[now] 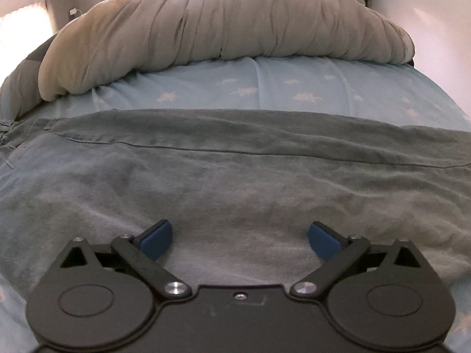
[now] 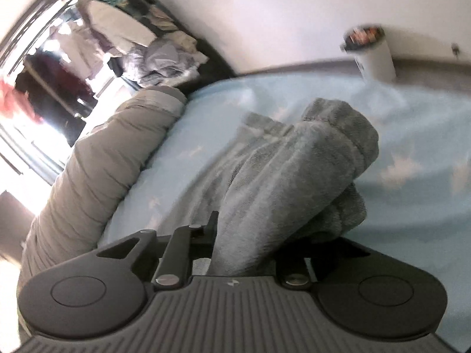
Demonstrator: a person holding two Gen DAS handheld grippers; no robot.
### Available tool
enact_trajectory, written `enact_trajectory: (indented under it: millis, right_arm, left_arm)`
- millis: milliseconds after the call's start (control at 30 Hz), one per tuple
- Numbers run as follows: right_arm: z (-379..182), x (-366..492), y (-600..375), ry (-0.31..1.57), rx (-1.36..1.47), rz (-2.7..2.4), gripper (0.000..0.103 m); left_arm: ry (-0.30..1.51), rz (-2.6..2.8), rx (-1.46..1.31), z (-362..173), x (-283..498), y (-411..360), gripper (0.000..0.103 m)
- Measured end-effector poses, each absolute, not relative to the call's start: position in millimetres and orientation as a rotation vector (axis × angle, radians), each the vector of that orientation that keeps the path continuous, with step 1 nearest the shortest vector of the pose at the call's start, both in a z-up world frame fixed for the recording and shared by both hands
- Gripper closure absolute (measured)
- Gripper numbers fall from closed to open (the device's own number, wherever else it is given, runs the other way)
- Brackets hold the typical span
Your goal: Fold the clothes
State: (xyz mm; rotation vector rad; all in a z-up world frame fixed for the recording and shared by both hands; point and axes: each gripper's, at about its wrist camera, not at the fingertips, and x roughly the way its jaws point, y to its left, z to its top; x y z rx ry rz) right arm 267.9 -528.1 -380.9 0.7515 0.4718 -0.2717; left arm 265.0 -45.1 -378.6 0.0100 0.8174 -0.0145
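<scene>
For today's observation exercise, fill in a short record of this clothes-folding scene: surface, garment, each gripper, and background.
surface: light blue star-print bedsheet
garment: grey-blue trousers, spread across the sheet
left gripper: open, above the cloth
right gripper: shut on a bunched end of the trousers
background: rolled beige duvet, white cylinder
</scene>
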Motion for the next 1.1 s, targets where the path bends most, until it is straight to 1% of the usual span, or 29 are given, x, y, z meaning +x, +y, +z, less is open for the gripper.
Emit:
enact_trajectory:
  millis: [67, 167, 300, 400, 500, 567, 667, 800, 867, 1033, 1100]
  right_arm:
    - [-361, 268, -513, 0.448, 0.678, -0.259, 0.087]
    - [-327, 267, -482, 0.401, 0.555, -0.208, 0.089]
    - [-289, 270, -418, 0.345, 0.364, -0.112, 0.09]
    - [-271, 270, -358, 0.315, 0.231, -0.016, 0.09]
    - [-273, 267, -296, 0.318, 0.146, 0.084, 0.091]
    - [-287, 264, -252, 0.347, 0.106, 0.153, 0.091]
    - [-329, 258, -188, 0.444, 0.036, 0.243, 0.091]
    - [-380, 248, -132, 0.571, -0.091, 0.266, 0.091]
    - [-379, 243, -124, 0.563, -0.11, 0.24, 0.091]
    - [-346, 236, -104, 0.464, -0.165, 0.292, 0.091]
    - [-349, 238, -92, 0.496, -0.198, 0.31, 0.091]
  left_arm:
    - [0.805, -0.039, -0.028, -374, 263, -42, 0.003]
    - [0.818, -0.048, -0.068, -363, 266, -30, 0.003]
    - [0.783, -0.043, -0.117, -341, 267, -5, 0.003]
    - [0.763, -0.026, -0.132, -325, 269, 14, 0.003]
    - [0.728, -0.024, -0.145, -313, 271, 33, 0.003]
    - [0.71, -0.016, -0.156, -307, 270, 46, 0.003]
    - [0.712, -0.012, -0.179, -306, 271, 65, 0.003]
    - [0.734, 0.007, -0.206, -309, 269, 91, 0.003]
    - [0.743, 0.009, -0.233, -308, 267, 104, 0.003]
    - [0.734, -0.009, -0.256, -300, 265, 121, 0.003]
    - [0.734, -0.019, -0.258, -300, 265, 123, 0.003]
